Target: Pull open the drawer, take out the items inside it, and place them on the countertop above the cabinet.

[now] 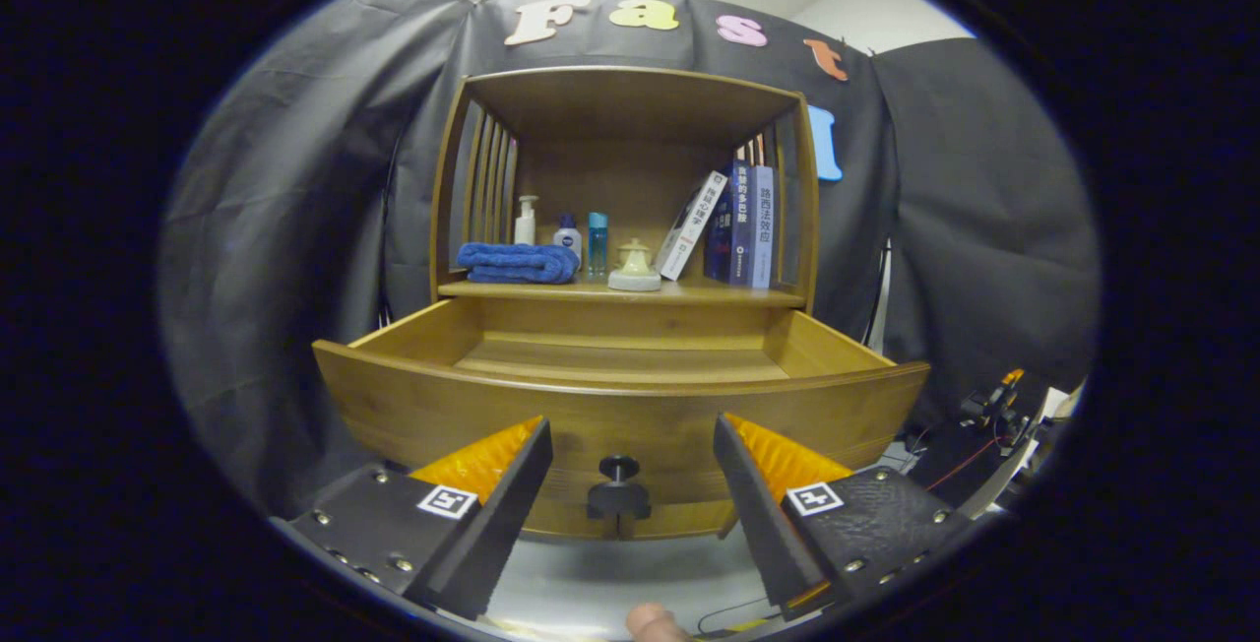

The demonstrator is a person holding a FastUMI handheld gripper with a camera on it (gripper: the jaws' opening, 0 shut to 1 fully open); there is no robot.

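Note:
The wooden drawer of the cabinet stands pulled out toward me, and the part of its floor I can see is bare wood. Its dark round knob sits on the drawer front, between my fingers and slightly beyond them. My gripper is open, fingers wide apart on either side of the knob, touching nothing. On the countertop above the drawer lie a folded blue towel, a white pump bottle, a small white bottle, a blue bottle and a cream lidded jar.
Several books lean at the right end of the countertop. Slatted side walls and a top board enclose the shelf space. Black cloth hangs behind and beside the cabinet. Cables and dark equipment sit at the right. A fingertip shows below the fingers.

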